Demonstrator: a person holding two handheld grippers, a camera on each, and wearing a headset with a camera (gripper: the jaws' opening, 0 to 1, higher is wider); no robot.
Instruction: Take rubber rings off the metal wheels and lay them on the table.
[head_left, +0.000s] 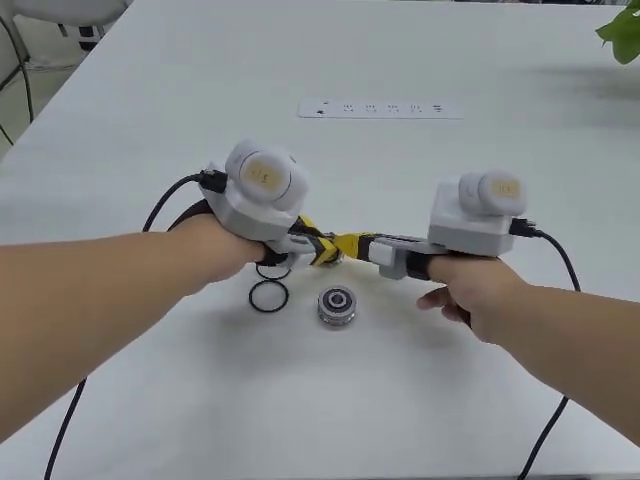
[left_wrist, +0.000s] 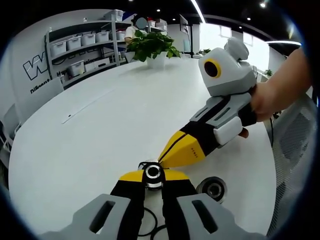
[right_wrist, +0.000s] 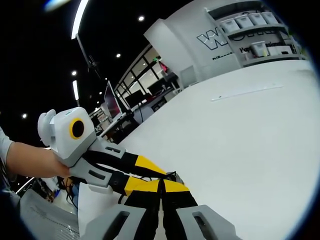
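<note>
My left gripper (left_wrist: 152, 176) is shut on a small metal wheel (left_wrist: 152, 172), held just above the white table (head_left: 420, 400). My right gripper (left_wrist: 161, 161) comes in from the right, and its yellow tips, pressed together, pinch the black rubber ring at the wheel's rim. In the head view the left gripper (head_left: 325, 252) and right gripper (head_left: 341, 247) meet tip to tip. In the right gripper view my own jaws (right_wrist: 161, 183) stand shut against the left gripper (right_wrist: 169, 175). A second metal wheel (head_left: 337, 305) (left_wrist: 214, 189) stands on the table below them. Two loose rubber rings (head_left: 268, 296) (head_left: 273, 270) lie to its left.
A white power strip (head_left: 380, 109) lies farther back on the table. A potted plant (head_left: 622, 35) (left_wrist: 150, 47) stands at the far right corner. Black cables (head_left: 165, 205) (head_left: 560, 262) trail from both grippers toward the table's near edge. Shelves with bins (left_wrist: 80, 45) line the wall.
</note>
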